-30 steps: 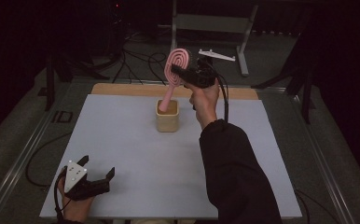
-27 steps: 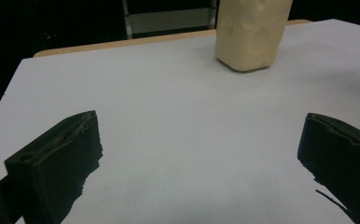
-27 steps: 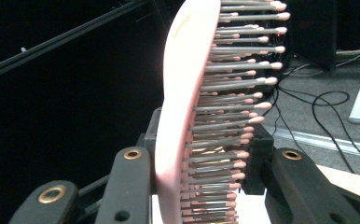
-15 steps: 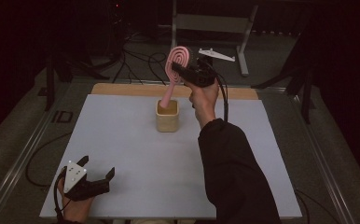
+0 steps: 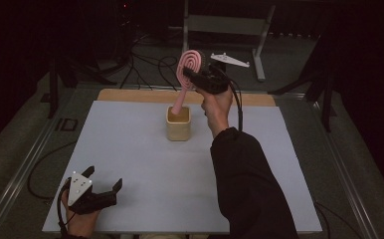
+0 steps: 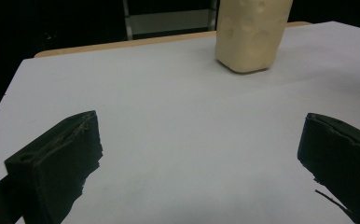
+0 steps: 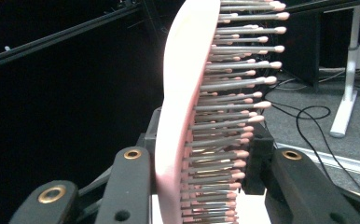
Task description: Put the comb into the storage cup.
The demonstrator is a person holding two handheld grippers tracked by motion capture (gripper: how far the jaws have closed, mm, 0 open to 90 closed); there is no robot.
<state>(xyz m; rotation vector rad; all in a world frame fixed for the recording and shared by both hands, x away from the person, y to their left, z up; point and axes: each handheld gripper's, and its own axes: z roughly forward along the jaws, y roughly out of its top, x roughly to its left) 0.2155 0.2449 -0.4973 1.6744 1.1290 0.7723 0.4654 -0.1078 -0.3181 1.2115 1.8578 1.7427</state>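
Nothing's moved: right gripper [image 5: 192, 75] clamps brush [image 7: 187, 116], probably tip in cup [image 5: 178, 124]; a tug tips it. Left gripper [image 5: 103, 185] wide.

Pink plastic hairbrush [image 5: 186, 74] with grey, pink-tipped bristles and a concentric oval pattern. Cream square holder cup [image 5: 178, 124]. Pale grey counter [image 5: 140, 149] with tan wooden far edge. Black hand-held gripper [image 5: 94, 197], grey plate on top.
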